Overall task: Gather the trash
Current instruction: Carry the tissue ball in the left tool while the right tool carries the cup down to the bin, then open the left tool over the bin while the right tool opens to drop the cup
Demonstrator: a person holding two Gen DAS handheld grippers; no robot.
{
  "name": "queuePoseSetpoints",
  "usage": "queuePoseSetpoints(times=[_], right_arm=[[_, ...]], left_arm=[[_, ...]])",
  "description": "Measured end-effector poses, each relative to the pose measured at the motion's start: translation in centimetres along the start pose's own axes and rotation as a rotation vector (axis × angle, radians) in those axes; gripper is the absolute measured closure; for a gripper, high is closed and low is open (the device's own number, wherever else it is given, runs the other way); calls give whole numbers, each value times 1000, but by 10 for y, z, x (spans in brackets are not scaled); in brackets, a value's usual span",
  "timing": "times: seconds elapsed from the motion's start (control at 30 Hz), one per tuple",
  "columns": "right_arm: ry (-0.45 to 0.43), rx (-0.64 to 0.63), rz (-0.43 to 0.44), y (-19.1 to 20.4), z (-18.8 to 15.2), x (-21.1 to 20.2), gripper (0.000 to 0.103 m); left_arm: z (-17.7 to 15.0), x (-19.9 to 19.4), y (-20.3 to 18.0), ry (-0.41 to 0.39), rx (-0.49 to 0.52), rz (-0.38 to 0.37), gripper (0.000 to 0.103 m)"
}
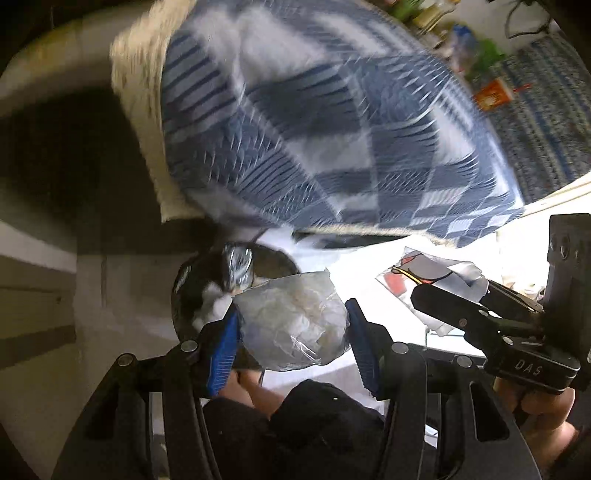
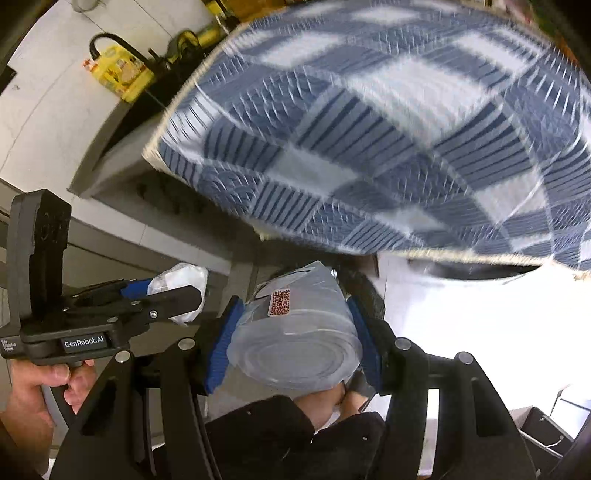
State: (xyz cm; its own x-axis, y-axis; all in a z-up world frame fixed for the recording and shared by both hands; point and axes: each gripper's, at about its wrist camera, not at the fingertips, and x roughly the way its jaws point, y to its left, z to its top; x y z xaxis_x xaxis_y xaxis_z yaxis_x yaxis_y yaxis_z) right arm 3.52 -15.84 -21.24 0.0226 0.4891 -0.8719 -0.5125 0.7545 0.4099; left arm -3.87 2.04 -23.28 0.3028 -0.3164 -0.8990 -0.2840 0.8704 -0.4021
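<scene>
A crumpled plastic bag is clamped in the left claw and a clear plastic cup in the right claw, both held over the black bin, apparently for dropping.

A blue-and-white patterned cloth covers the table, its cream fringe hanging at the near edge. Past the cloth's far corner stands a yellow package — beside it, a black cable. Under the cloth's edge the floor is pale — glare-washed.

Checked cloth motion-blurred, shelf clutter too smeared to identify, bin half hidden behind crumpled bag
</scene>
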Motion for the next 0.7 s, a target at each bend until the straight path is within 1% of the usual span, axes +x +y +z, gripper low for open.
queuePoseSetpoints(times=[0.23,0.33,0.47,0.6,0.7], right_arm=[[107,17,21,-24,-18,61,45],[136,19,17,-32,-22,85,45],[174,34,17,-46,-25,114,45],[176,41,30,-54,-23,133,45],[192,47,19,-59,-21,148,45]], left_arm=[[-7,44,23,51,-48,35,50],[-5,66,37,77,-80,38,50],[1,97,49,107,-86,58,50],[4,122,64,125,-123,76,50],[9,138,70,137,-125,79,50]])
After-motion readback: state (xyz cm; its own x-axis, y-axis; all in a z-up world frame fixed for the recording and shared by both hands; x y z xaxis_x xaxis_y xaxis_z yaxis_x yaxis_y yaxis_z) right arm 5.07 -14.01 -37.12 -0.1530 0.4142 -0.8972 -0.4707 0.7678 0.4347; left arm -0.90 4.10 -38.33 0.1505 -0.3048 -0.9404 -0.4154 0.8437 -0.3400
